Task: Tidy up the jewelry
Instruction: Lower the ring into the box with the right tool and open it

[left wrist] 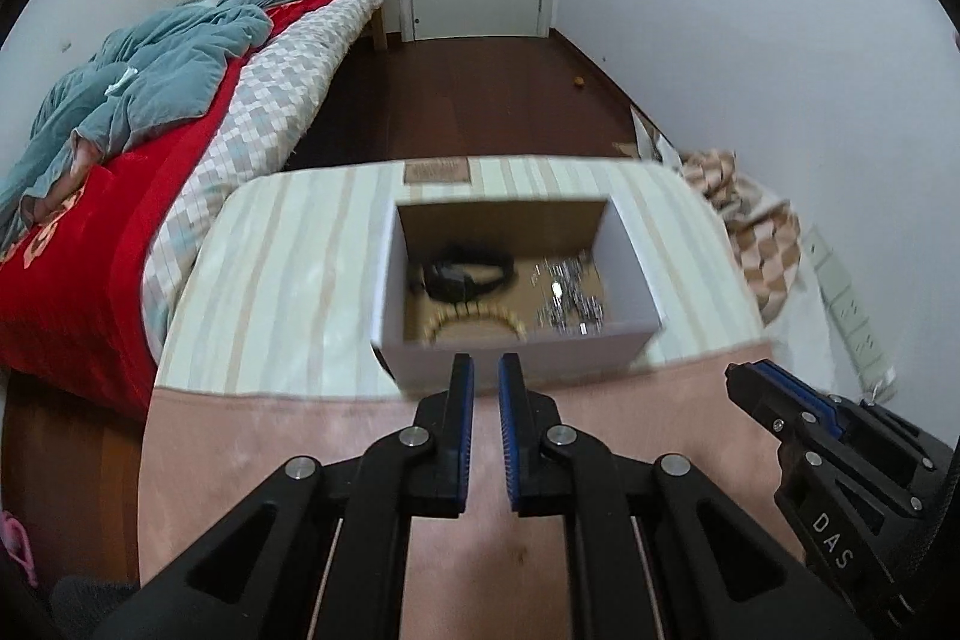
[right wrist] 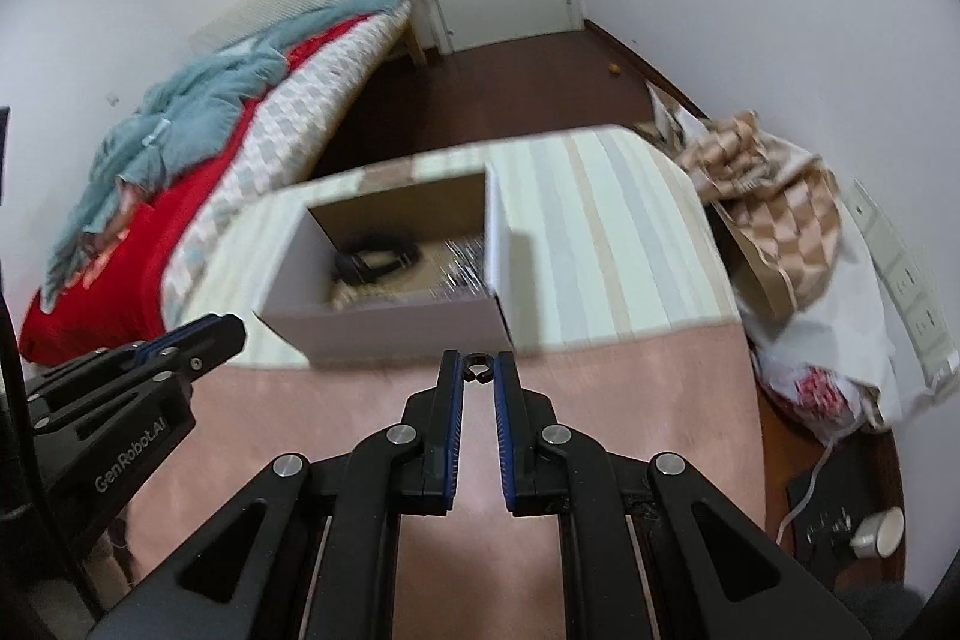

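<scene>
Right tongs [right wrist: 479,370] pinch what looks like a small dark ring [right wrist: 477,365] before the box [right wrist: 384,328]; left tongs [left wrist: 486,370] hover level, slightly apart.

Beyond the black, blue-lined jaws stands a white box [left wrist: 516,346] with a brown inside. It holds a black band [left wrist: 468,271], cream beads [left wrist: 474,319] and silver chain [left wrist: 567,301]. The tabletop [left wrist: 288,244] cloth is pale striped, then plain pink [left wrist: 300,430] under the jaws.

Left tongs [left wrist: 486,361] narrowly parted; right tongs [right wrist: 480,361] seemingly pinching something small.
</scene>
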### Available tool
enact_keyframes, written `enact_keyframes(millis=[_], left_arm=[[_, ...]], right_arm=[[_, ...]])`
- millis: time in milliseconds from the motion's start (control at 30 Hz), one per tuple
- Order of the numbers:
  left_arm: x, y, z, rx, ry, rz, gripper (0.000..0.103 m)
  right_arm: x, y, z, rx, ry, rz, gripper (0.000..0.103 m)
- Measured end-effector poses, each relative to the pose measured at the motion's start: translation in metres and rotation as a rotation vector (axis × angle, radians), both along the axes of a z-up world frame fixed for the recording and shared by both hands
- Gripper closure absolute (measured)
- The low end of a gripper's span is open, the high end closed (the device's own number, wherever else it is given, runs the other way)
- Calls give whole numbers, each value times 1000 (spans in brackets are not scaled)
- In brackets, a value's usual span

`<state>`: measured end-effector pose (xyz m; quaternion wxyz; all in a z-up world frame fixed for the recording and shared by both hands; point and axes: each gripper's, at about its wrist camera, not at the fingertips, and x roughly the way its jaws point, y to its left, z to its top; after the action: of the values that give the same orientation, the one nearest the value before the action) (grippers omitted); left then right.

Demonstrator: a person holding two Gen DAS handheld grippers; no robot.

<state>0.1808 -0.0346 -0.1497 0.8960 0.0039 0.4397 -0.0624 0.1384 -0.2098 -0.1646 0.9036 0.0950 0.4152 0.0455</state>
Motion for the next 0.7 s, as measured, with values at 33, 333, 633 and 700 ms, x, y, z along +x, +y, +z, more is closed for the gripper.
enact_keyframes(millis=[33, 333, 633, 700], left_arm=[[11, 5, 5, -6, -1, 8, 97], [92, 29, -6, -65, 148, 7, 97], [140, 23, -43, -66, 308, -32, 97], [145, 24, -46, -66, 325, -21, 93]], right_arm=[[9, 1, 5, 11, -5, 14, 92], [112, 10, 8, 100, 97, 138, 92], [182, 17, -40, 233, 305, 213, 92], [187, 23, -49, 245, 333, 222, 92]])
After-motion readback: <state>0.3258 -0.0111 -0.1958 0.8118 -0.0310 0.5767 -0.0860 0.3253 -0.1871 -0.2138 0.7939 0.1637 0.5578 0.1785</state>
